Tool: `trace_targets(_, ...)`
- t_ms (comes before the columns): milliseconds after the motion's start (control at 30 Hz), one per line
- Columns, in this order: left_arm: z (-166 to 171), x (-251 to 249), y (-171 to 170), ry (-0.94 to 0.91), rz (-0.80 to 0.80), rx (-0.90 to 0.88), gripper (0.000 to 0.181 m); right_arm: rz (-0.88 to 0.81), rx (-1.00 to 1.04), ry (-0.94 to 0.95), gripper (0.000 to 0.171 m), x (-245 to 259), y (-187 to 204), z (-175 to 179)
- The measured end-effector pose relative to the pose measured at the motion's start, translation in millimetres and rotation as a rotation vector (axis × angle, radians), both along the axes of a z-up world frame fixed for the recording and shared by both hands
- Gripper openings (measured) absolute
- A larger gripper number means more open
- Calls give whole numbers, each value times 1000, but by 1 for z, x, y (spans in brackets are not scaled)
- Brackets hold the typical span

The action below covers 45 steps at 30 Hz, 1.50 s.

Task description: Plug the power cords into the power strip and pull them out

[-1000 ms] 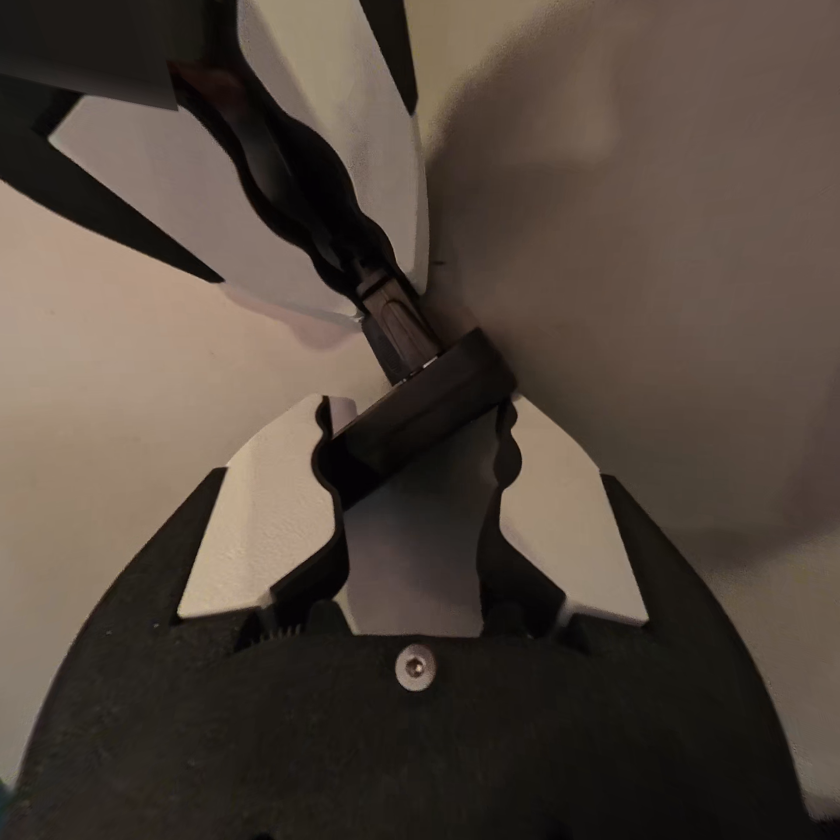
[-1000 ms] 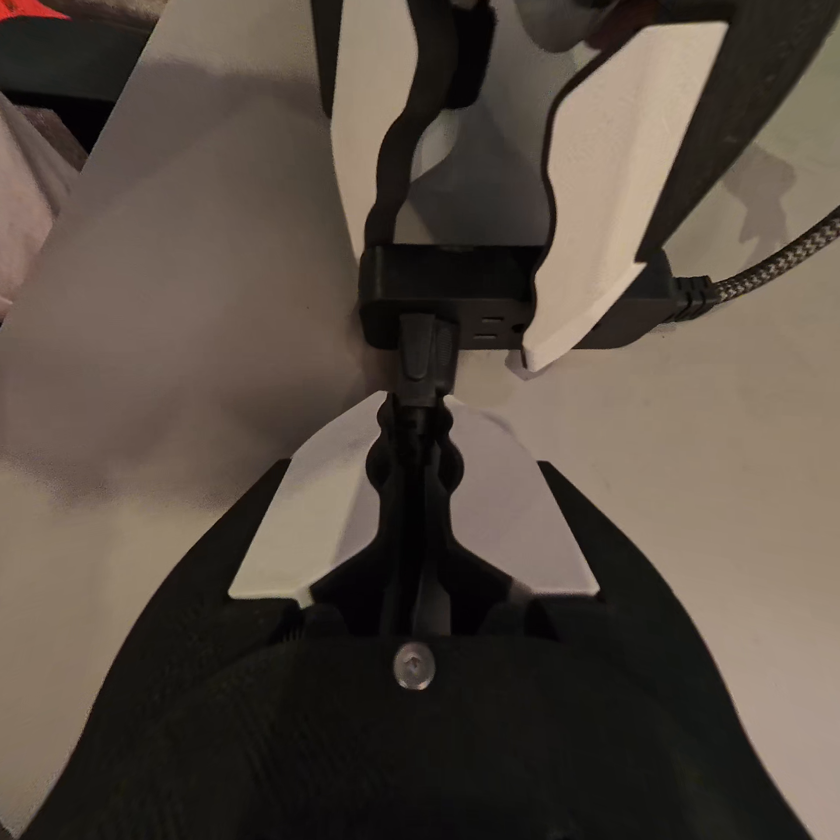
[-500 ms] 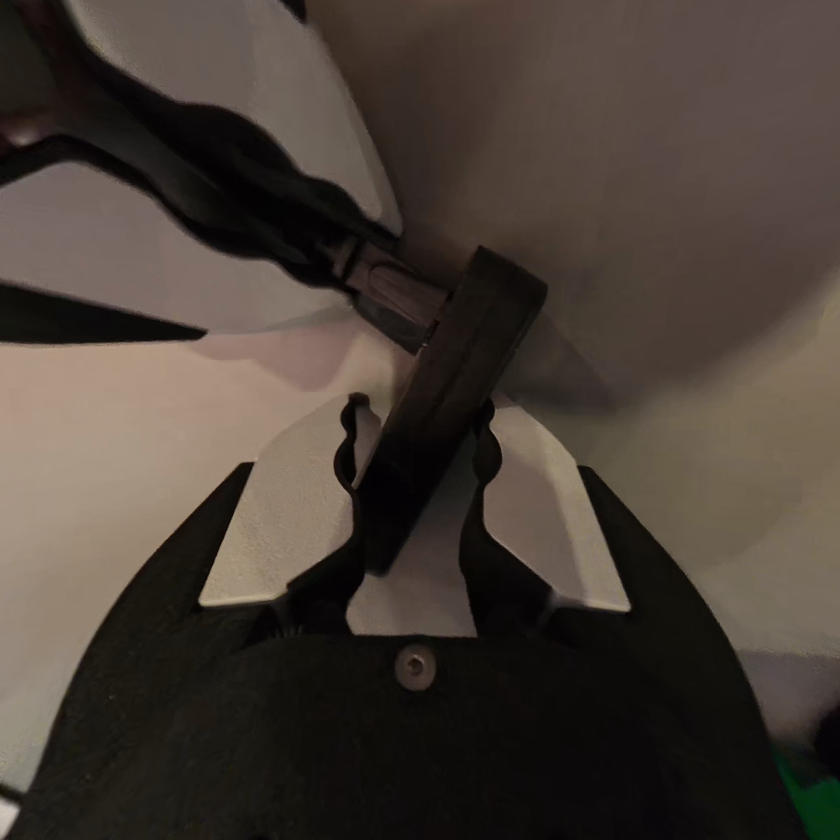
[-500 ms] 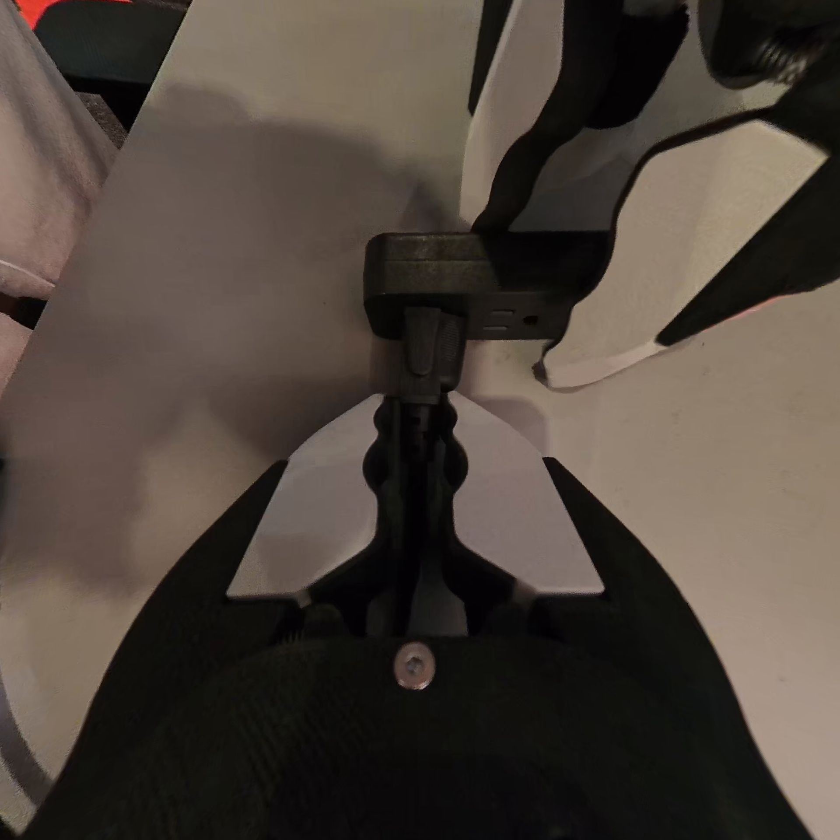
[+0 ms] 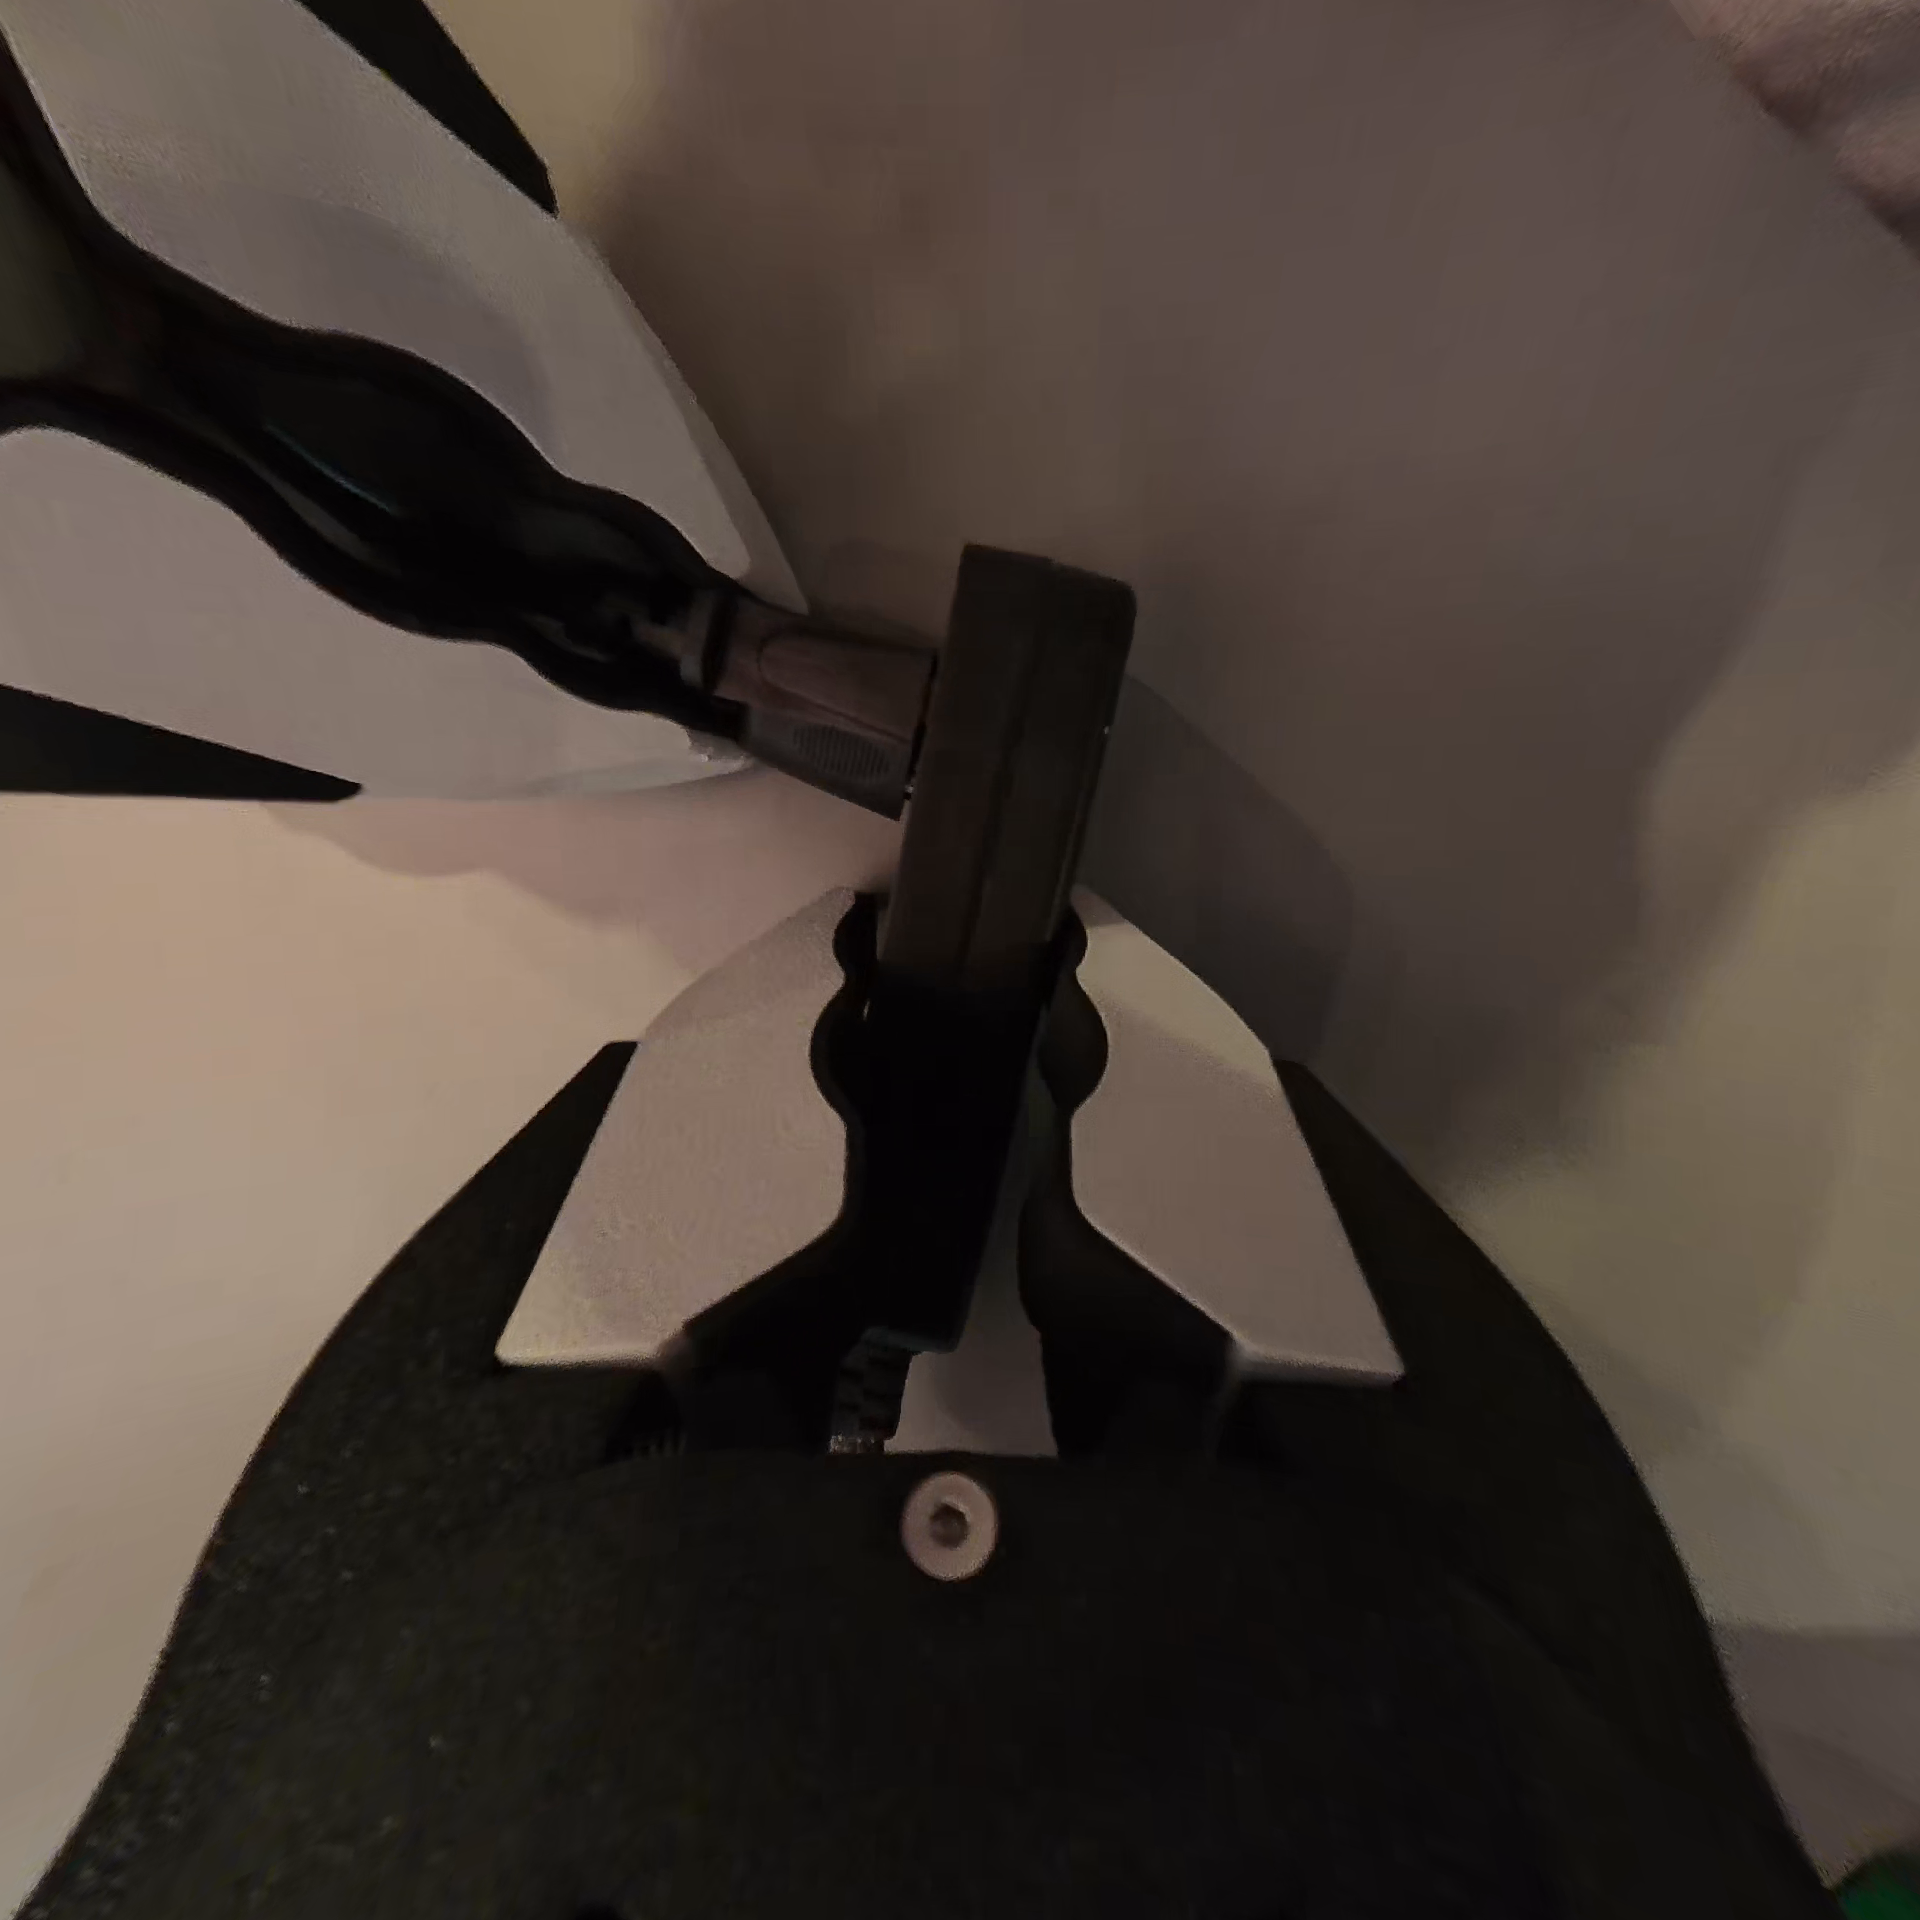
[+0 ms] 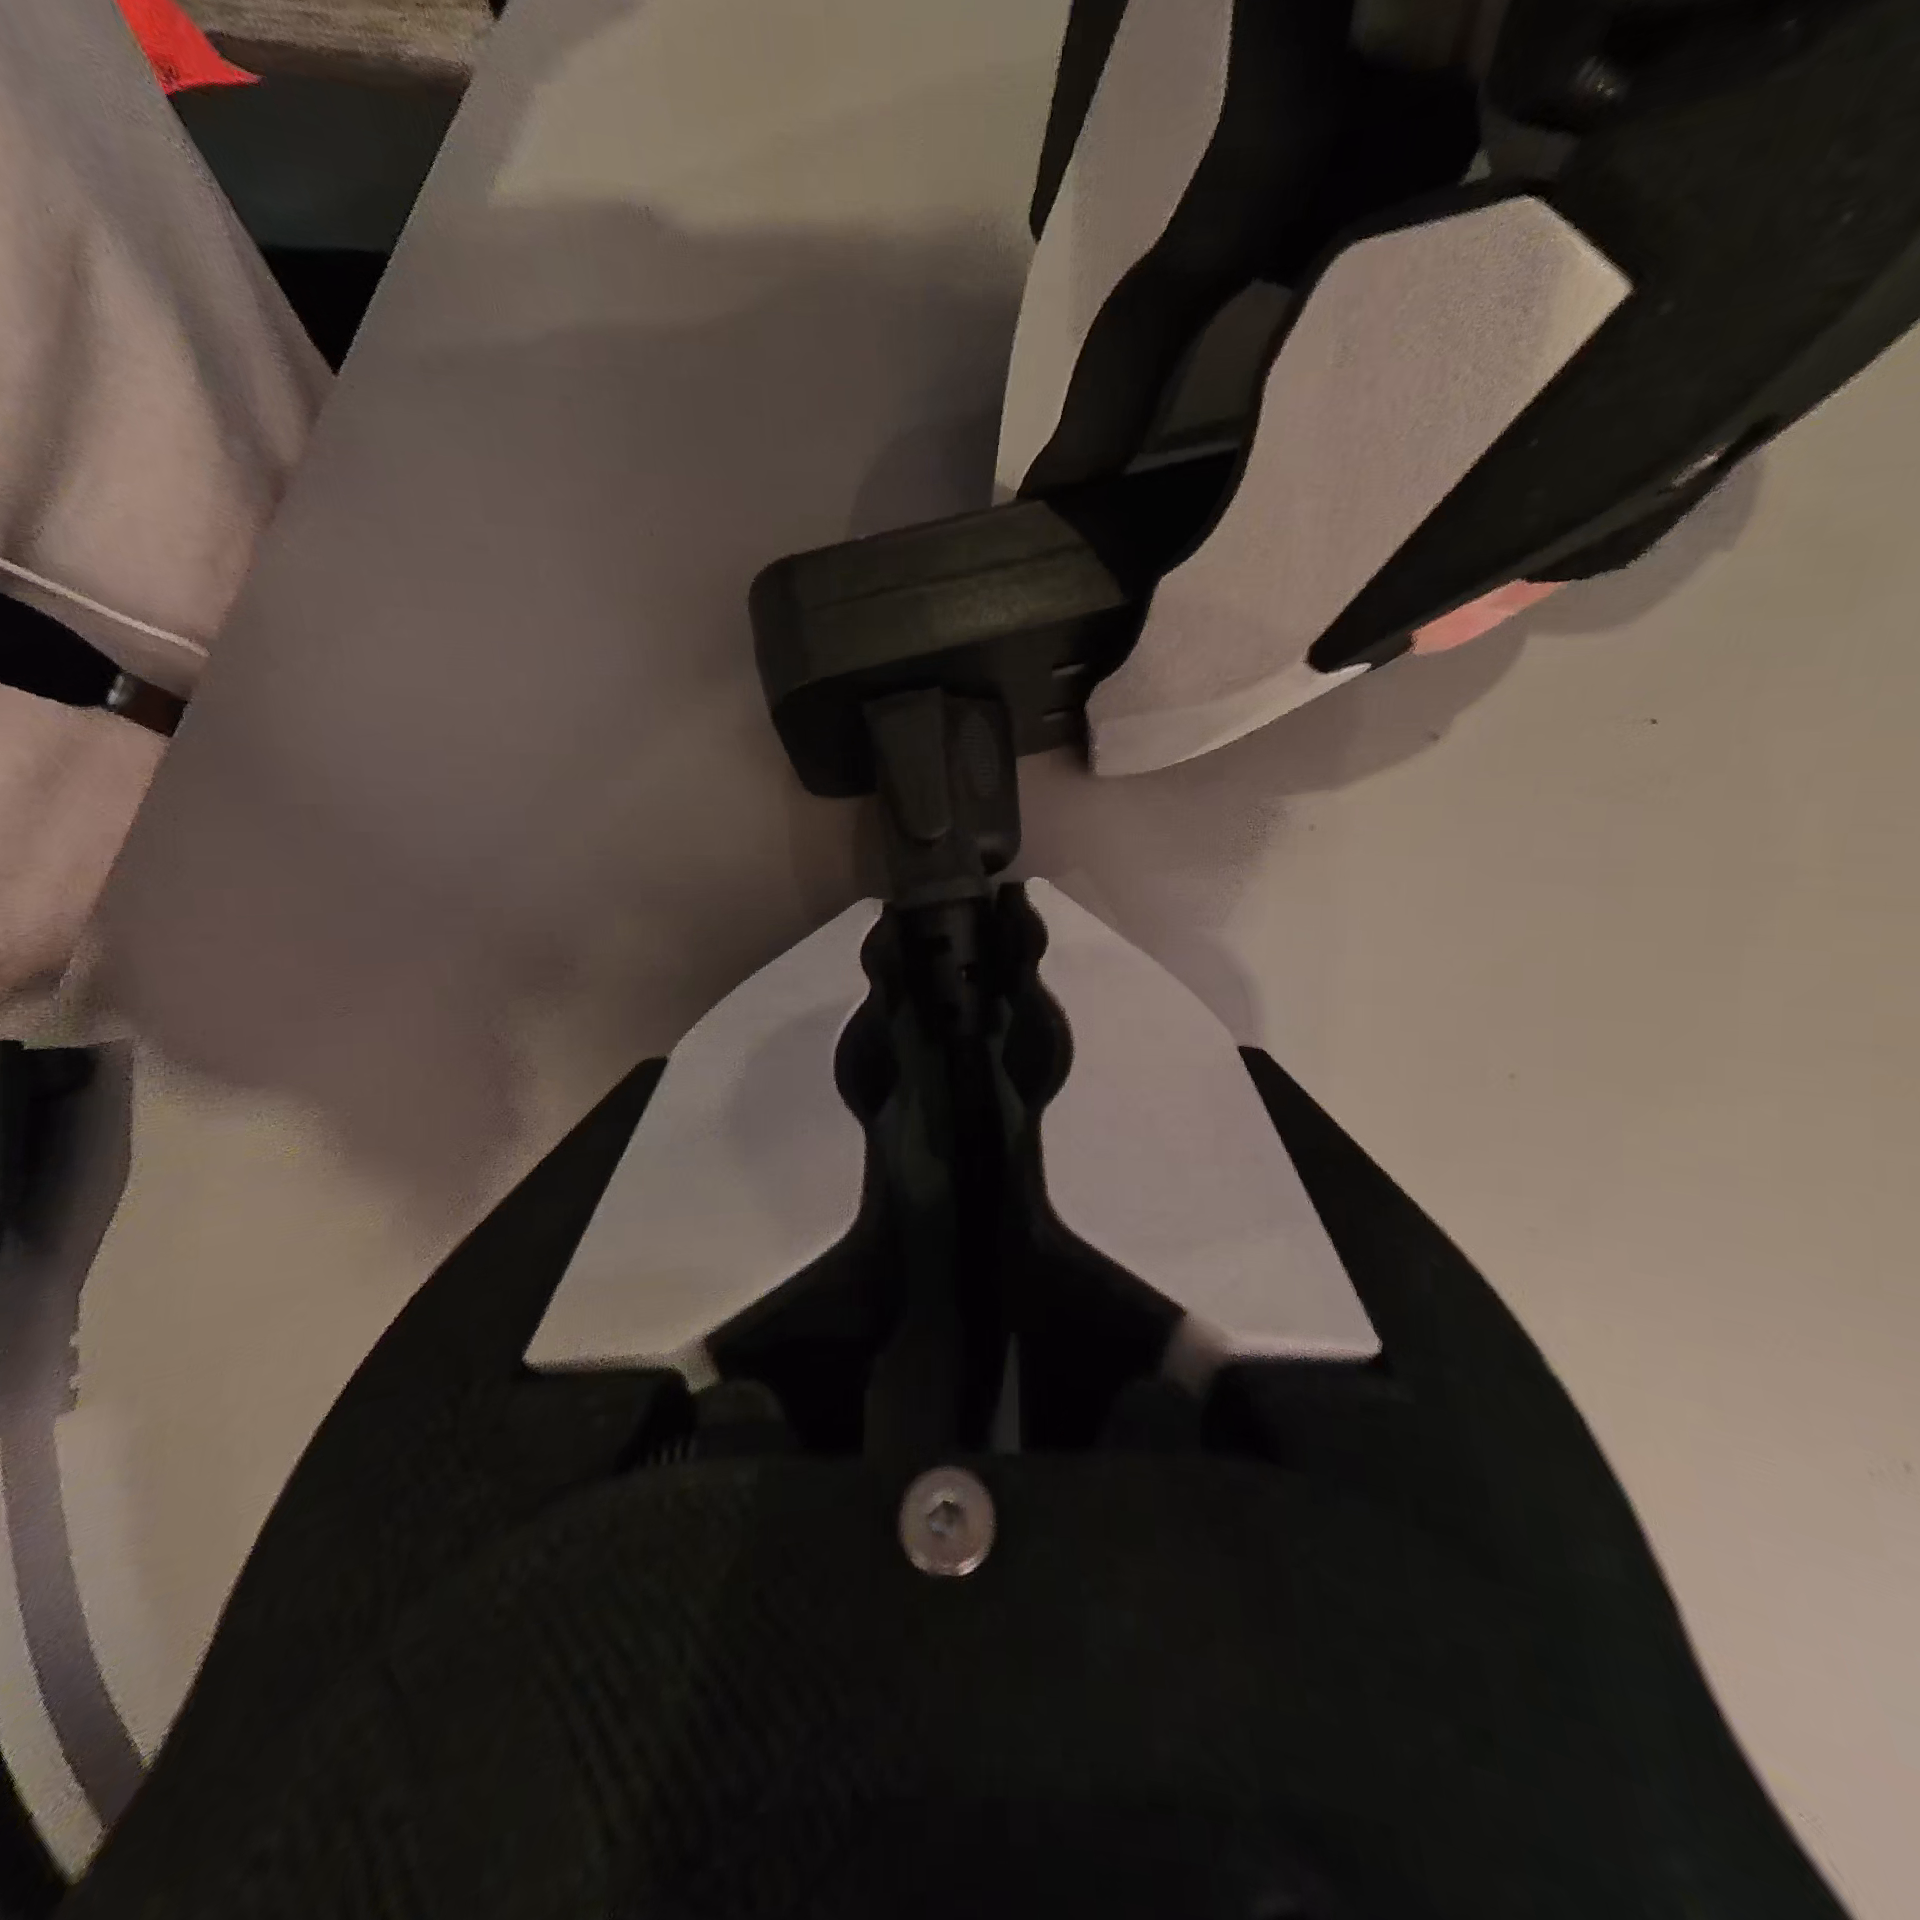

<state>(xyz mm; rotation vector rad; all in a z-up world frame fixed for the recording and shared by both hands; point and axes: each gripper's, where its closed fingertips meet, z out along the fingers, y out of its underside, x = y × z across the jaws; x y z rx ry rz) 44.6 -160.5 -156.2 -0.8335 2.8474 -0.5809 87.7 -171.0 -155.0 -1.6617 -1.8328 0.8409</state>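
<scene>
The left tool is closed tight on the black power strip, holding it up over the pale worktop. The right tool is closed on the power cord, just behind the plug, which sits in the strip's end socket. If the right tool pulls at a slant, I think the plug could jam or the strip could twist out of the grip. Only the right view shows the free socket beside the plug; only the left view shows the strip's own cable.
</scene>
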Motion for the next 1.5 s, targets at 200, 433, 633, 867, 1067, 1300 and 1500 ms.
trace_targets(200, 1, -1, -10, -29, 14, -52, 30, -33, 17, 30, 22, 1, -8, 2)
trace_targets(433, 2, -3, -17, -31, 31, -85, 30, -41, 29, 39, 22, 1, -15, 3)
trace_targets(633, 2, -3, -18, -48, 37, -89, 30, -50, 48, 49, 23, 1, -15, 4)
trace_targets(867, 7, 0, -16, -15, 221, -152, 44, -52, 16, 43, 22, 0, -15, 3)
trace_targets(1067, 53, 18, -14, -113, 696, -415, 57, -139, -4, 26, 22, -8, -9, 2)
trace_targets(1300, 41, 10, 4, -407, 1267, -235, 66, -324, 10, 18, 20, -23, 3, 2)
trace_targets(1500, 31, -14, 25, -575, 1543, 115, 80, -436, 15, -21, 20, -31, 9, -1)
